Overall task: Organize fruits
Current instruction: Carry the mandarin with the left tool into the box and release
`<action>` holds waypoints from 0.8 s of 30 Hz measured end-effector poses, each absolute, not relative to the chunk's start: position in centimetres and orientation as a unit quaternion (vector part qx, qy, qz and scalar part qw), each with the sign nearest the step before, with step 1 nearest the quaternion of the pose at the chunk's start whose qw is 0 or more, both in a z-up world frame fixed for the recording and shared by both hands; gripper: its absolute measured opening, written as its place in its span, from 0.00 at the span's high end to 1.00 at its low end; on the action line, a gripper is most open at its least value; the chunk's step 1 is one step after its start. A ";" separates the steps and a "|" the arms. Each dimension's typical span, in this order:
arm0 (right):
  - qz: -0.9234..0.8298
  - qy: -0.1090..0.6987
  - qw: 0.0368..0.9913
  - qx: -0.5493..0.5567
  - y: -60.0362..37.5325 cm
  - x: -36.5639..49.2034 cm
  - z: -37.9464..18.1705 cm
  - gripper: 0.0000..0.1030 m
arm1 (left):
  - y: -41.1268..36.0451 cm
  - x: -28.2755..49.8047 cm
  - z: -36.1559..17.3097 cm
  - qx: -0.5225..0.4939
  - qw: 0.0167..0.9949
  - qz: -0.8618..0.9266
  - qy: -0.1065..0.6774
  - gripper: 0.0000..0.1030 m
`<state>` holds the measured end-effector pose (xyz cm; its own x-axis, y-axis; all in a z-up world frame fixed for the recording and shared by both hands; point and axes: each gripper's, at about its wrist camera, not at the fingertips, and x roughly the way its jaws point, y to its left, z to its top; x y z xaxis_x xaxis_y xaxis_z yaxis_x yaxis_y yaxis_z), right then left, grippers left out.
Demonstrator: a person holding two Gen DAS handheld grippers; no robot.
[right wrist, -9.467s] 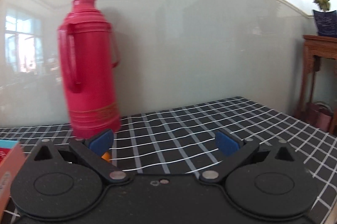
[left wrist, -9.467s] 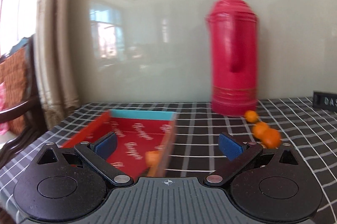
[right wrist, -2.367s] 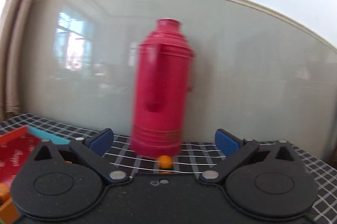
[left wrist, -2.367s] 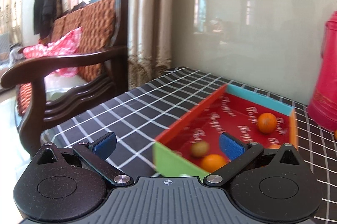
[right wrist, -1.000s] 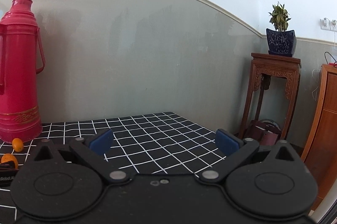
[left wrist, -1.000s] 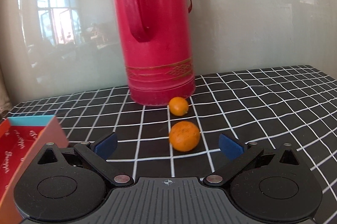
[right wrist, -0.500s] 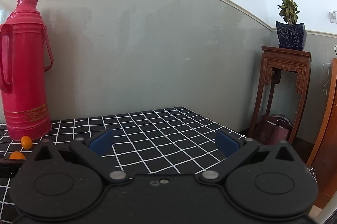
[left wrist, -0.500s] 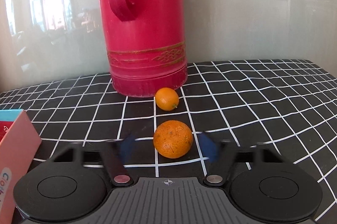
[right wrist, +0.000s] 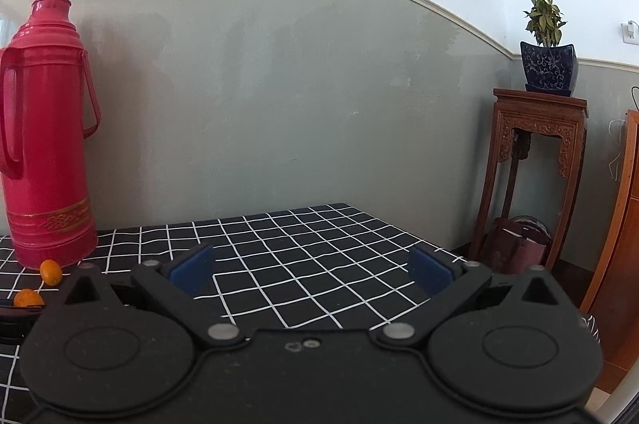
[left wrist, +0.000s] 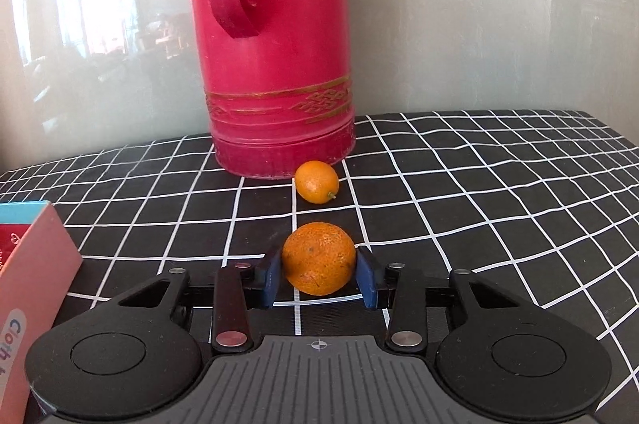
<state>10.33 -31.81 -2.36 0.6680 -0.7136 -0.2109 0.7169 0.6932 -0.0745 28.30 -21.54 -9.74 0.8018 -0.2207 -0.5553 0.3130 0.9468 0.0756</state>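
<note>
Writing: box at the near left edge shows the letters "Cloth", cut off by the frame; nothing else readable.
Left gripper: closed in on the orange; both blue pads touch its sides, low over the cloth.
Right gripper: fingers spread wide, nothing between them; it sits over the checked cloth, right of the fruit.
Orange: round, dull orange, pitted skin with dark specks; at table centre, near side.
Kumquat: smaller, smooth, oval, short stem stub; just beyond the orange, just beside the flask base.
Flask: red, gold band near the base, upright at the far edge against the wall.
Far right: potted plant on a carved wooden stand.
</note>
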 end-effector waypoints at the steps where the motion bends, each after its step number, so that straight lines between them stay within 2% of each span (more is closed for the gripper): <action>1: -0.390 0.111 0.914 0.006 -31.8 10.3 -2.3 0.05 | -21.4 28.1 -9.6 0.082 0.946 -0.140 0.280 0.61; 8: -0.375 0.112 0.920 0.001 -31.0 10.6 -2.3 0.05 | -18.5 26.6 -7.8 0.078 0.956 -0.118 0.256 0.62; 24: -0.316 0.122 0.940 -0.041 -26.3 12.2 -2.9 0.05 | -5.6 23.8 -4.4 0.076 0.972 0.036 0.218 0.61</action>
